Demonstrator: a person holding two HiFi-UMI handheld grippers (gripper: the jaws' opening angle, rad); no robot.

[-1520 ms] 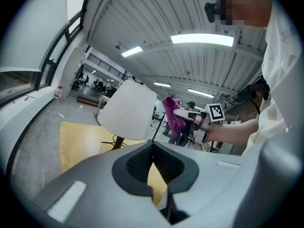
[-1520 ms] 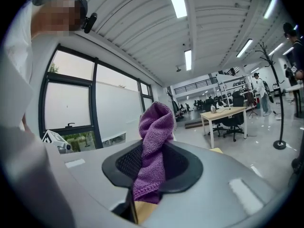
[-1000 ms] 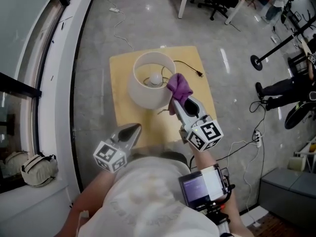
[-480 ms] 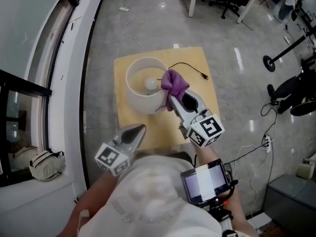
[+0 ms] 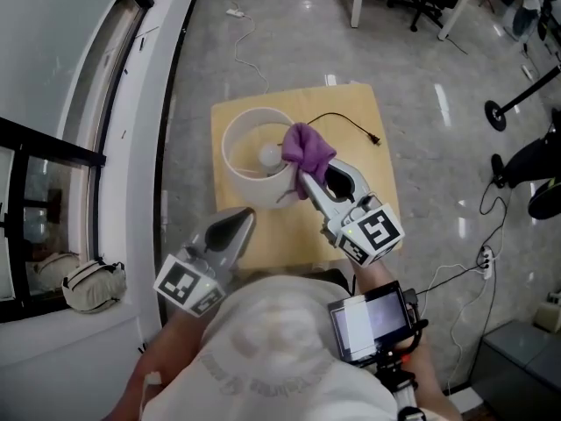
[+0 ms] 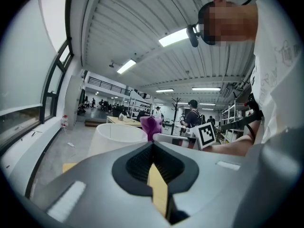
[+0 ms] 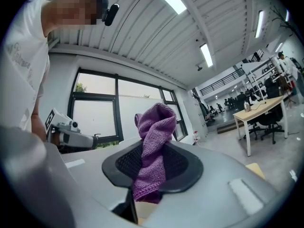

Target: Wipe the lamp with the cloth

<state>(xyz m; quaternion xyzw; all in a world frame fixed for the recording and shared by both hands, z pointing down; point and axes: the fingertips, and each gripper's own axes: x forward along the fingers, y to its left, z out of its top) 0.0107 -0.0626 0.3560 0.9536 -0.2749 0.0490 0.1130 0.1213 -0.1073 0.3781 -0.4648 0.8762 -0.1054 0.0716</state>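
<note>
Pinching crumpled purple cloth (image 5: pixel 307 147) beside white lamp (image 5: pixel 250 172), right gripper (image 5: pixel 304 175); left gripper (image 5: pixel 246 214) closed, empty.

We see a purple cloth (image 5: pixel 307 147), white lamp (image 5: pixel 250 181), pale yellow desk (image 5: pixel 372 178), and a grey left claw (image 5: pixel 246 214) and right claw (image 5: pixel 304 175) with black-and-white square markers.

We find the room bright and evenly lit. In the head view daylight enters through the window (image 5: pixel 53 68) at the left, and ceiling lights leave pale glare streaks on the glossy floor (image 5: pixel 298 51). Shadows on the worktop (image 5: pixel 364 160) are faint and soft. Straight lines bow toward that picture's edges. Both gripper views are round fisheye pictures with black corners, and the strip lights (image 6: pixel 178 36) overhead burn nearly white. The cloth (image 7: pixel 153 151) shows a crisp weave.
</note>
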